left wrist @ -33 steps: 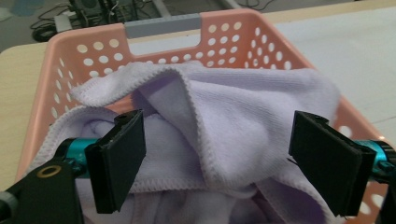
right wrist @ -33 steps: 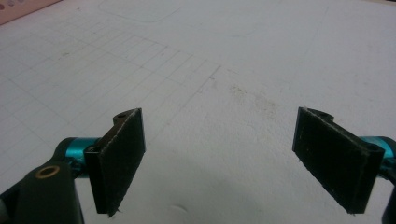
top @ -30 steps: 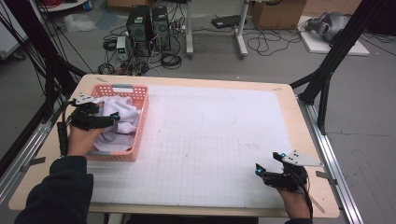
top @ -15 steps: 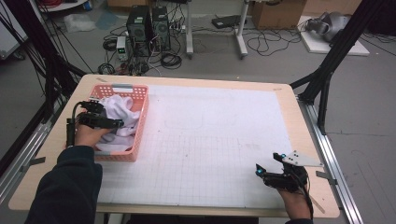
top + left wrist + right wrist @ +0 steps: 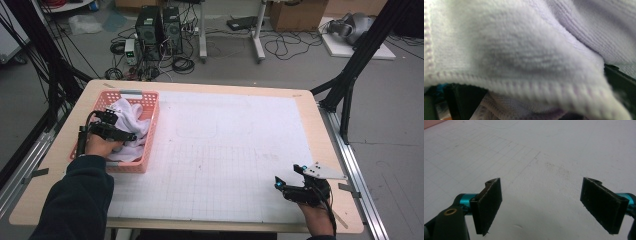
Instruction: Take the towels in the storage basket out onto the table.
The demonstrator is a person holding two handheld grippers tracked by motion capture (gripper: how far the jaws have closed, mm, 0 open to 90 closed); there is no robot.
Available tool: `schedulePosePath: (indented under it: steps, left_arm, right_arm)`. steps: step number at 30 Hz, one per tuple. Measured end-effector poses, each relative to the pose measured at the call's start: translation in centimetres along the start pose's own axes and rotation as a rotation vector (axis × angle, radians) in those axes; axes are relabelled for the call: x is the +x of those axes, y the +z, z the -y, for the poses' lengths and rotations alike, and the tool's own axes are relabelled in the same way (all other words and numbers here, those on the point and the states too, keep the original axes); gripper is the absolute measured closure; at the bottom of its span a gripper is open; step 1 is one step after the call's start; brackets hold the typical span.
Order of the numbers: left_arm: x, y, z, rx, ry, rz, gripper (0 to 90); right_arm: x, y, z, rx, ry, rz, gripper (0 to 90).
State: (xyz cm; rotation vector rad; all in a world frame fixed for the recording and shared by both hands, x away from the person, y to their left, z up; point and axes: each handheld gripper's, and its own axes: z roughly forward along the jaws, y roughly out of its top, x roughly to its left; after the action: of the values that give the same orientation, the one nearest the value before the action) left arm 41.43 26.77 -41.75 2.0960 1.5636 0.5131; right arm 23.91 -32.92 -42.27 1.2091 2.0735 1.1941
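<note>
A white towel (image 5: 131,125) lies bunched in a pink basket (image 5: 150,131) on the desk; the left gripper (image 5: 112,131) is pressed into it, jaw state hidden. The right gripper (image 5: 286,187) is rested aside, jaws open, empty

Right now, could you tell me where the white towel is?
In the high view the white towel lies bunched in the pink basket at the table's left edge, with the left gripper reaching into it.

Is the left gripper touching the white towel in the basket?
Touching: in the left gripper view the white towel lies pressed over the left gripper, covering its jaws.
</note>
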Motion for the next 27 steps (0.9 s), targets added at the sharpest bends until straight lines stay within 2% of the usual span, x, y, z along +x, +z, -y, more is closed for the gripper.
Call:
schedulePosePath:
  steps: [2, 6, 7, 8, 10, 15, 21, 22, 26, 27]
  left_arm:
    - [0.0, 0.0, 0.0, 0.003, 0.006, -0.007, 4.7]
    - [-0.2, -0.2, 0.0, 0.004, 0.023, -0.033, 16.0]
    - [-0.2, -0.2, -0.1, 0.008, 0.039, -0.042, 16.0]
    - [-0.3, -0.4, -0.1, 0.01, 0.048, -0.051, 23.4]
    - [-0.5, -0.5, -0.2, 0.008, 0.064, -0.061, 31.2]
    - [-0.7, -0.9, -0.2, -0.007, 0.076, -0.071, 45.3]
    - [-0.5, -1.5, -0.2, -0.05, 0.043, -0.047, 55.1]
    - [-0.4, -1.8, -0.2, -0.076, 0.033, -0.039, 55.8]
    - [-0.3, -2.2, -0.1, -0.121, 0.024, -0.024, 56.6]
    - [-0.1, -2.6, -0.1, -0.155, 0.009, -0.008, 56.6]
  right_arm:
    - [0.0, 0.0, 0.0, 0.0, 0.0, 0.001, 16.1]
    - [0.0, 0.0, 0.0, 0.0, 0.003, 0.003, 16.1]
    - [0.0, 0.0, 0.0, 0.001, 0.002, 0.002, 16.1]
    - [0.0, 0.1, -0.1, 0.002, 0.001, 0.002, 16.3]
    - [0.0, 0.1, -0.1, 0.004, 0.003, 0.002, 16.5]
    - [-0.1, 0.1, -0.1, 0.001, 0.011, 0.004, 16.6]
    - [0.0, 0.2, -0.2, 0.002, 0.006, 0.002, 16.6]
    - [0.0, 0.2, -0.2, 0.001, 0.006, 0.002, 16.6]
    - [-0.1, 0.1, -0.1, 0.0, 0.016, 0.004, 16.6]
    - [-0.1, 0.1, -0.1, -0.002, 0.014, 0.005, 16.6]
